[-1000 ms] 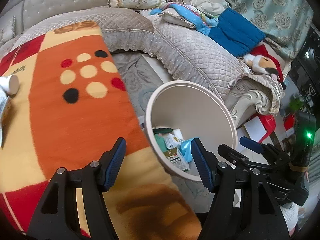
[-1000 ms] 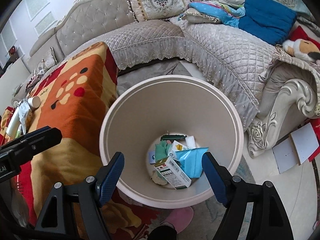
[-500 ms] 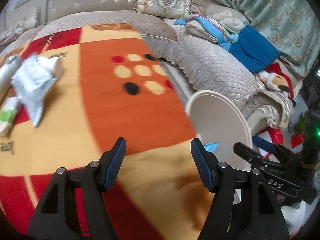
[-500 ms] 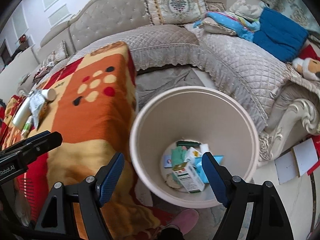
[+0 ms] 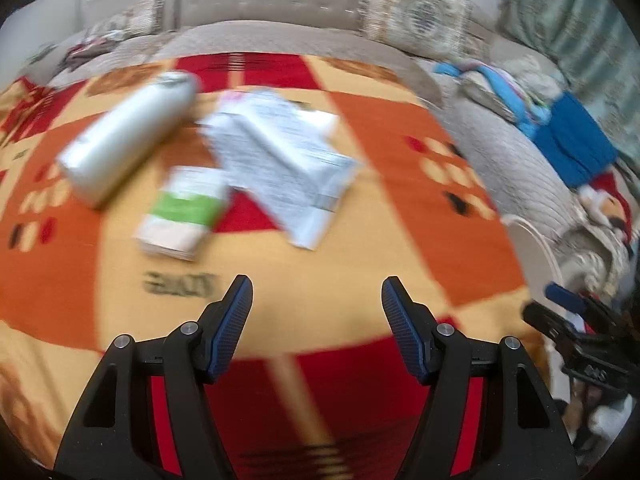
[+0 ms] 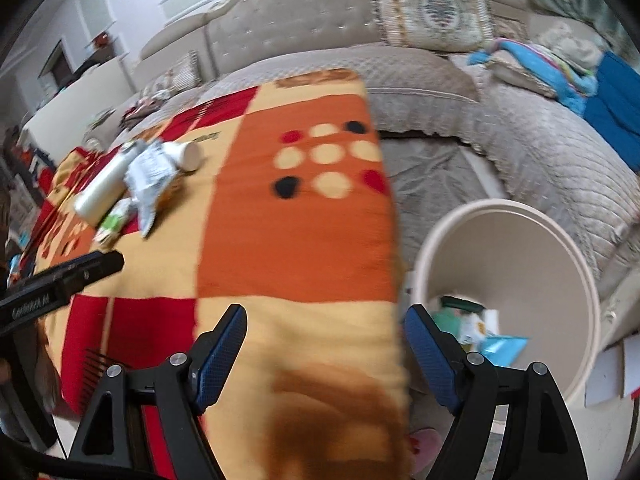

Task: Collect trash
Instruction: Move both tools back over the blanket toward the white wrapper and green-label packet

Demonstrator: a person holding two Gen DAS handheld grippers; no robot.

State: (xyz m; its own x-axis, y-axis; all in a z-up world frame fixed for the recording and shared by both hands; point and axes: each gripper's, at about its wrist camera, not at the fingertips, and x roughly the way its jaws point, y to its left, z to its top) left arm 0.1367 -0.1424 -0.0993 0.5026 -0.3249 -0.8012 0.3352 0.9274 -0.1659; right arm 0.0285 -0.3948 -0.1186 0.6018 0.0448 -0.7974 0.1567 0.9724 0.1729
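On the orange, red and yellow table cover (image 5: 400, 208) lie a white bottle (image 5: 124, 136), a green and white packet (image 5: 182, 212) and a crumpled white wrapper (image 5: 284, 160). My left gripper (image 5: 316, 300) is open and empty, above the cover just short of this trash. The same pile shows far left in the right wrist view, with the bottle (image 6: 102, 188) and wrapper (image 6: 152, 172). My right gripper (image 6: 326, 328) is open and empty over the cover's near edge. The beige bin (image 6: 532, 248) with trash inside stands to its right.
A grey quilted sofa (image 6: 520, 128) with a patterned cushion (image 6: 432, 12) and blue clothes (image 6: 612, 96) curves behind the table and bin. A small white jar (image 6: 186, 154) lies by the wrapper. A pink slipper (image 6: 424, 444) is on the floor below.
Both grippers have swung left, away from the bin and over the table cover. The left wrist view now faces the bottle, packet and wrapper, which look nearer. Both stay open and empty.
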